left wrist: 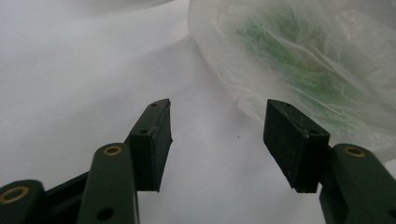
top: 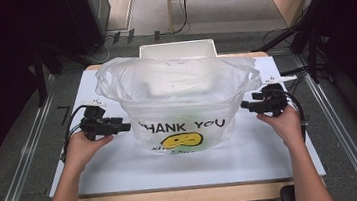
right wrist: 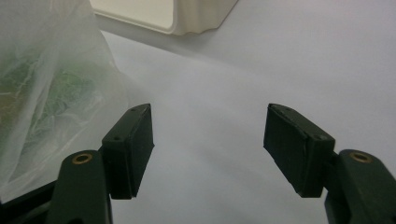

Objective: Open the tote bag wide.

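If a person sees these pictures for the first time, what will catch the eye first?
First, the big translucent plastic bag standing open in the middle of the white table, printed THANK YOU above a yellow smiley face. Next, the two black grippers flanking it, left gripper and right gripper, both open and empty.

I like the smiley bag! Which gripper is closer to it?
Left, slightly. The left gripper points at the clear plastic "THANK YOU" smiley bag from its left, almost touching; the right gripper sits just off its right side.
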{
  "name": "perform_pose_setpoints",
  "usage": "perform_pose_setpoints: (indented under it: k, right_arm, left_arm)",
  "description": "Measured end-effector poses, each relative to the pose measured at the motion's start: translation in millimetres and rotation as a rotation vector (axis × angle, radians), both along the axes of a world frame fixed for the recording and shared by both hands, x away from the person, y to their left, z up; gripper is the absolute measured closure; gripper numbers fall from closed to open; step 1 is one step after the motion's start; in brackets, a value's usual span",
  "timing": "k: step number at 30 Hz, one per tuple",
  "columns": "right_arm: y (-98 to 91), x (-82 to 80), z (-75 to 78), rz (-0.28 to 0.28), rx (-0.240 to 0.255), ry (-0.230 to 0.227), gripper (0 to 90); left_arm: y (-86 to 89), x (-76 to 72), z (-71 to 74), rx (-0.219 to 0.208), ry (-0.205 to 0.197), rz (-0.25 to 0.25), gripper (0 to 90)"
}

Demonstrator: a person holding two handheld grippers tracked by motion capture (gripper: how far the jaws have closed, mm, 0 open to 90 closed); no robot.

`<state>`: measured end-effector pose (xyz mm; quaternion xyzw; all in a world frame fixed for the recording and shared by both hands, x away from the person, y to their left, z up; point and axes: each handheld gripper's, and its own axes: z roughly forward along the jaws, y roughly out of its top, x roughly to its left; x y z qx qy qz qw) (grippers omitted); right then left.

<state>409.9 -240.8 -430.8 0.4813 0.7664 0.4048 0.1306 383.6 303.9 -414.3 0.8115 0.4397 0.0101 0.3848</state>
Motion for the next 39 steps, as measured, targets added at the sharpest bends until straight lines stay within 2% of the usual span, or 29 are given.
perform_pose_setpoints:
  k: [3, 8, 12, 18, 20, 24, 39]
  right_arm:
    - [-0.7, -0.7, 2.0, 0.012, 0.019, -0.002, 39.6]
    - [-1.1, -2.7, 5.5, 0.009, 0.026, -0.013, 41.9]
    - [-0.2, -0.5, 4.7, 0.028, 0.026, 0.028, 40.0]
    - [2.8, -0.8, 2.6, 0.028, 0.007, 0.047, 38.2]
    - [4.1, -1.5, 2.8, 0.036, 0.002, 0.045, 37.8]
    - [5.1, -3.2, 3.8, 0.038, -0.002, 0.041, 37.3]
    - [6.5, -5.8, 3.5, 0.061, -0.015, 0.043, 37.4]
  left_arm:
    - [-0.3, 1.6, -0.7, 0.027, 0.000, 0.015, 38.5]
    - [-2.5, 3.5, -2.6, 0.013, -0.020, -0.007, 34.6]
    - [-6.0, 3.5, -2.3, 0.003, -0.022, -0.014, 31.2]
    - [-6.4, 4.1, -1.7, -0.003, -0.028, -0.018, 31.4]
    - [-8.9, 4.7, -0.5, -0.024, -0.032, -0.022, 32.0]
    - [-10.2, 6.0, -1.2, -0.007, -0.024, -0.040, 32.0]
    - [-6.3, 7.2, -0.6, -0.020, -0.013, -0.028, 32.6]
